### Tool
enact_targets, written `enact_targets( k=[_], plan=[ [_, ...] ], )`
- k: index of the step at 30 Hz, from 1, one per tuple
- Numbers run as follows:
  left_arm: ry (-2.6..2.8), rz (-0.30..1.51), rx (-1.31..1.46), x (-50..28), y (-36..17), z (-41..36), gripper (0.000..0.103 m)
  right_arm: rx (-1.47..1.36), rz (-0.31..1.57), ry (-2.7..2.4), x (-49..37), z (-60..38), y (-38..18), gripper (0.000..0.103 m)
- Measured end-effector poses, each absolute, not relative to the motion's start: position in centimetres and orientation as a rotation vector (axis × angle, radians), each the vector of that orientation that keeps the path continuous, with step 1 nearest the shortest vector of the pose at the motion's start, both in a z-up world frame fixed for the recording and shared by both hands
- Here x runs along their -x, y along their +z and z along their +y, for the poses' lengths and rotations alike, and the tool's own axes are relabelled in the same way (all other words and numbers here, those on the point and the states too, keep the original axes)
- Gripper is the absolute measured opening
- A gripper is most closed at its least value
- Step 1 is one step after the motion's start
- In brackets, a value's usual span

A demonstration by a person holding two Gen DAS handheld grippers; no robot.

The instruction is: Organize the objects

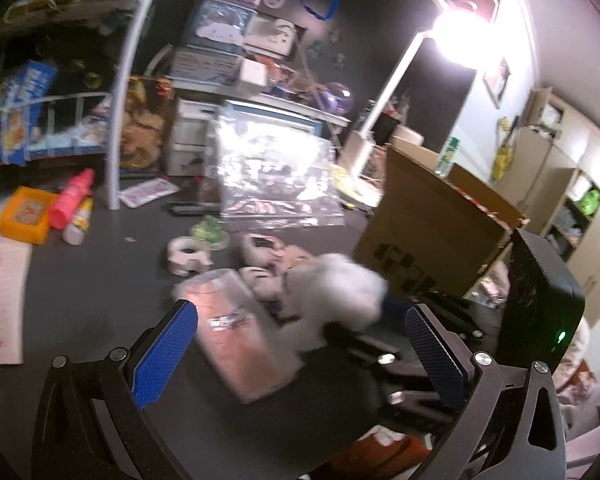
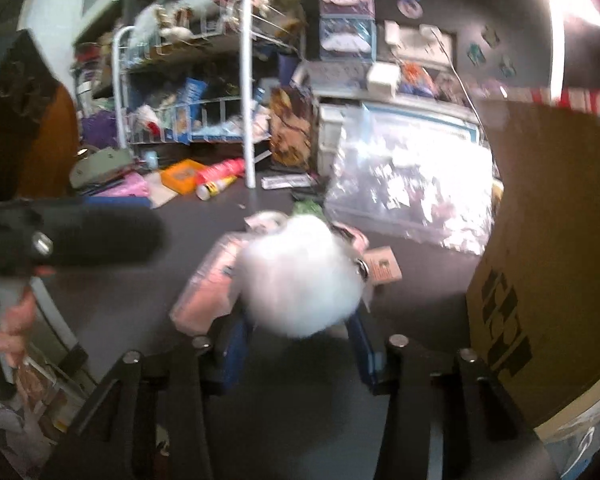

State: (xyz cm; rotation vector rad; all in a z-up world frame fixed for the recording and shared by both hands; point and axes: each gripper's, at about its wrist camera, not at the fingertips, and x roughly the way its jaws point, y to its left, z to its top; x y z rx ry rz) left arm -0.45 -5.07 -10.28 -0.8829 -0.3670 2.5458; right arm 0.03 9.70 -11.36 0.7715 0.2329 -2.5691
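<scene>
A white fluffy pom-pom (image 2: 300, 276) fills the middle of the right wrist view, and my right gripper (image 2: 300, 320) is shut on it, a blue pad pressing on each side. A metal clip and a brown tag (image 2: 384, 268) hang from it. Beneath it on the dark table lies a pink wrapped package (image 2: 208, 292). In the left wrist view my left gripper (image 1: 300, 310) stands wide open just above the same pink package (image 1: 236, 332). The pom-pom (image 1: 336, 292) sits blurred between its fingertips and a little beyond them, held from the right.
A large cardboard box (image 1: 432, 232) stands at the right. A clear plastic bag (image 1: 276, 172) leans behind the pile. A tape roll (image 1: 186, 254), small plush pieces (image 1: 260, 248), an orange box (image 1: 26, 216) and a pink bottle (image 1: 72, 200) lie on the table. A white wire rack (image 2: 248, 80) stands at the back.
</scene>
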Motion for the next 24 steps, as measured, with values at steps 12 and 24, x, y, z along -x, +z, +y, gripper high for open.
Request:
enact_targets(
  k=[12,24],
  plan=[
    [2.575,-0.345,0.962,0.8,-11.5,-4.1,0.103,-0.910,0.179,-2.538,1.0,10.5,-13.3,0.062],
    [2.551,-0.343,1.005,1.9,-12.4,-3.8,0.103,-0.934,0.174,-2.543,2.6,10.9,-15.0,0.073]
  ],
)
